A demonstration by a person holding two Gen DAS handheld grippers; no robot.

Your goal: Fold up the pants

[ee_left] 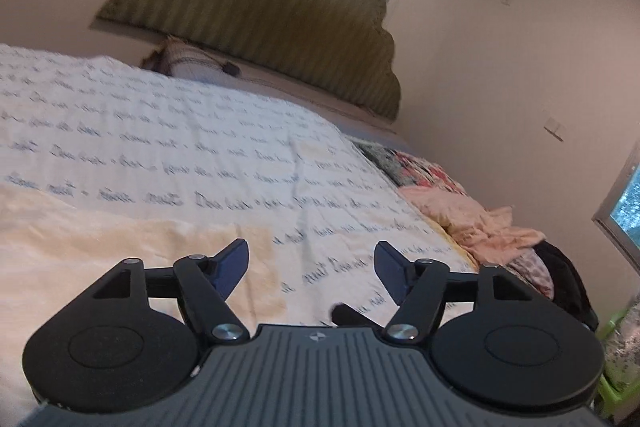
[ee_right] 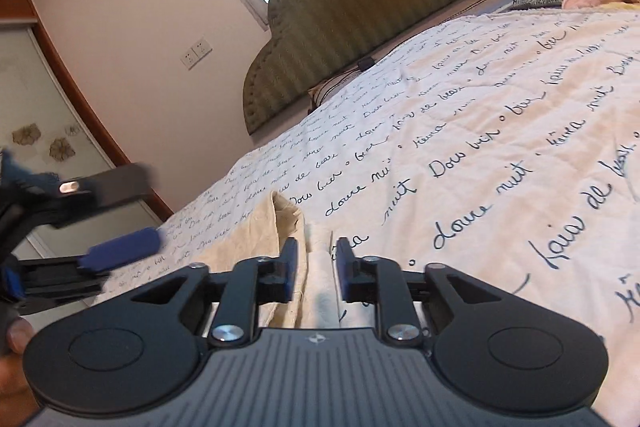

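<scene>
Right wrist view: my right hand-held gripper [ee_right: 313,269] pinches a thin fold of cream pants [ee_right: 244,247], bottom centre on the bed [ee_right: 500,131]; it may slip. Left hand-held gripper [ee_left: 311,269] gapes empty.

low wrist views toward headboard [ee_left: 256,7]

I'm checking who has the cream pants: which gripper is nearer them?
Right. The right gripper is shut on a fold of the cream pants; the left gripper hovers open just above them.
</scene>
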